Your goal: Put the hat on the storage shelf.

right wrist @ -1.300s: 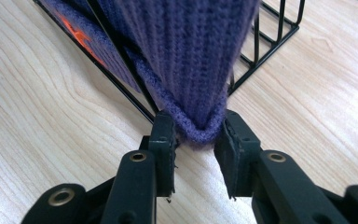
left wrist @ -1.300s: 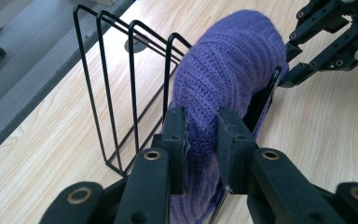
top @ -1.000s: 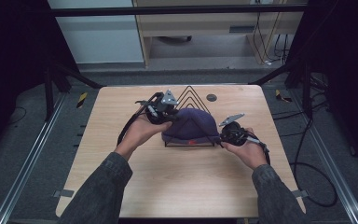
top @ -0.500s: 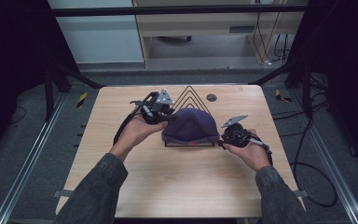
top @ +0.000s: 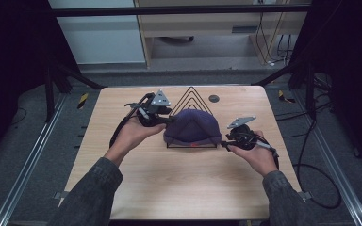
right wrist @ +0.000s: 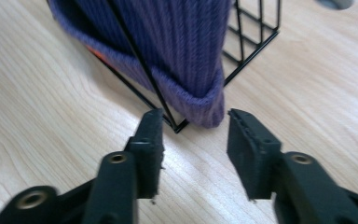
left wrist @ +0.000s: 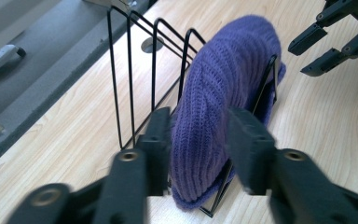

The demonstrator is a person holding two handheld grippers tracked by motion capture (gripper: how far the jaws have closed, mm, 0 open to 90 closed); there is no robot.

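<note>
Now right gripper (top: 225, 141) lower (jaws apart) beside beanie (top: 193, 127).

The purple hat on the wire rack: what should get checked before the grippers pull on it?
1. Purple hat sits over the black wire rack: ok.
2. Left hand-held gripper open, jaws on either side of the hat's edge: ok.
3. Right hand-held gripper open, lined up with the hat's brim corner: ok.
4. Right jaws touching the hat: not ok, a gap remains.
5. Hat free of the wire, not snagged: cannot tell.
6. Rack flat on the table: ok.
</note>
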